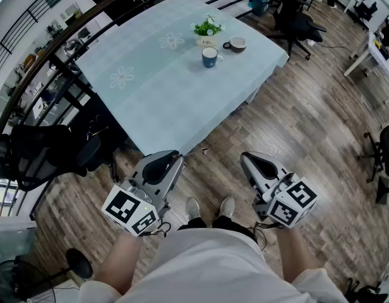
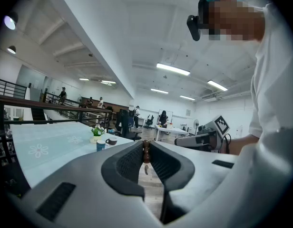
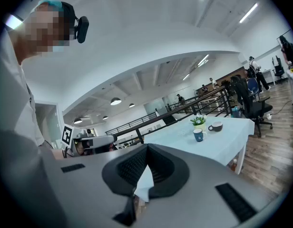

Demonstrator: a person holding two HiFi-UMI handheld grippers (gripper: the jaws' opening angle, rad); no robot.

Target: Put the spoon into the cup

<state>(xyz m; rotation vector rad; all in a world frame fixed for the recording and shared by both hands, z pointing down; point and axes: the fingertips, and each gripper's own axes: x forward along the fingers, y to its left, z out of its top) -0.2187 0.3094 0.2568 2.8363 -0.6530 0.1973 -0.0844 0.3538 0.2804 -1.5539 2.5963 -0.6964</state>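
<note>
The spoon [image 2: 146, 156], apparently a slim brown handle, is pinched in the narrow jaws of the left claw [image 2: 146, 143], well apart from the blue cup [image 1: 209, 57] on the tabletop [image 1: 150, 87]. A second cup [image 1: 237, 43] and a potted plant [image 1: 208, 29] stand near the blue one. The right claw [image 3: 146, 148] is closed and empty. Both hands hold their claws near level.
</note>
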